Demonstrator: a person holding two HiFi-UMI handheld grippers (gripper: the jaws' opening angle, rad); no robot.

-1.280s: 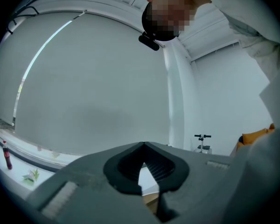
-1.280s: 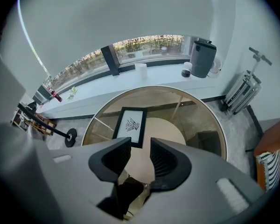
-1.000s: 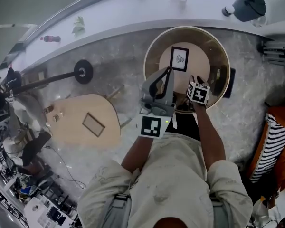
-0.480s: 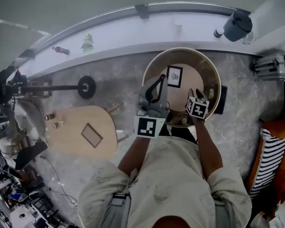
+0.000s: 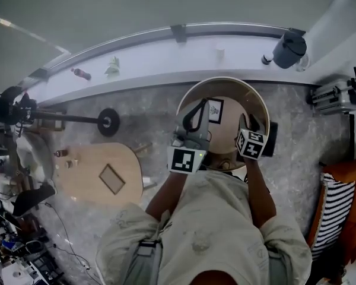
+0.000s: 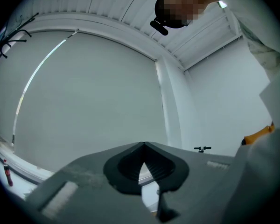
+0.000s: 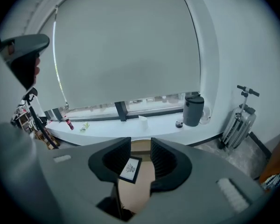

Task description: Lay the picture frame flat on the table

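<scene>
Two grippers hang over the round counter (image 5: 225, 81). Left gripper (image 6: 143, 147) jaws: closed together, empty. Right gripper (image 7: 140, 144) jaws: apart, empty, aimed at the picture frame (image 7: 129, 169), which appears to lie flat mid-counter. Laying step looks complete; next, verify flatness, then withdraw.

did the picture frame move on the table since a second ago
No. The picture frame keeps its spot on the round table, just left of centre; only the head view shifted.
</scene>
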